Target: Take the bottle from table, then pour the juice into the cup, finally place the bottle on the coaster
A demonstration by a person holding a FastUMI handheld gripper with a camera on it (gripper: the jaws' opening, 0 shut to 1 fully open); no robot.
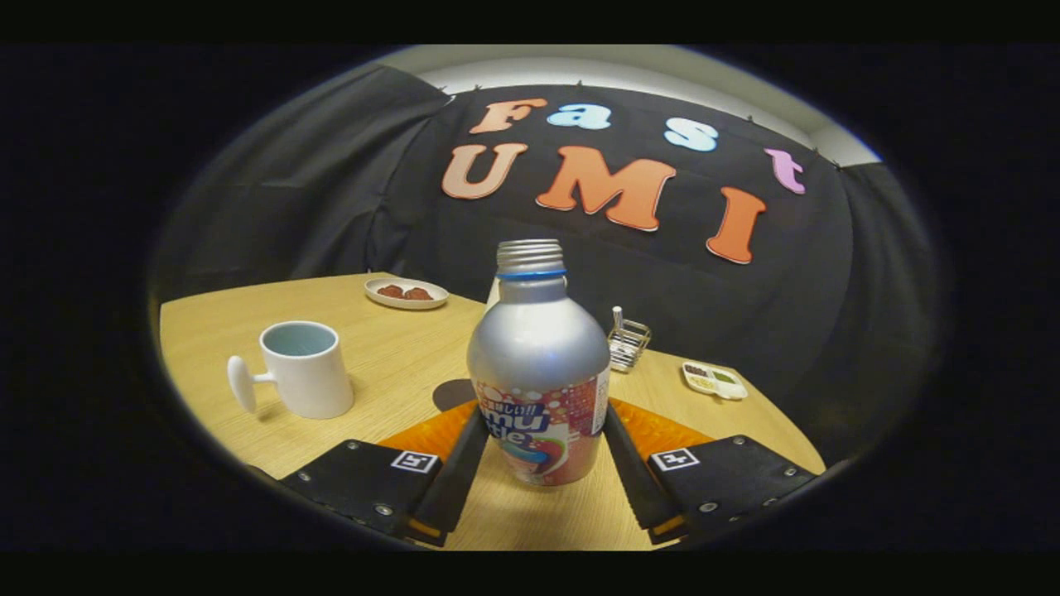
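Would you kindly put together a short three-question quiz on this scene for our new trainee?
1. True or false: the bottle has its cap off.
2. Where does the cup stand relative to the bottle? A) behind it B) to its left C) on the plate
3. Fill in: the fingers of the hand-held gripper flank the ____.

Key: 1 true, the threaded neck is bare. 2 B; the cup's handle points away from the bottle. 3 bottle; both fingers sit against its lower sides, and it looks upright on the table.
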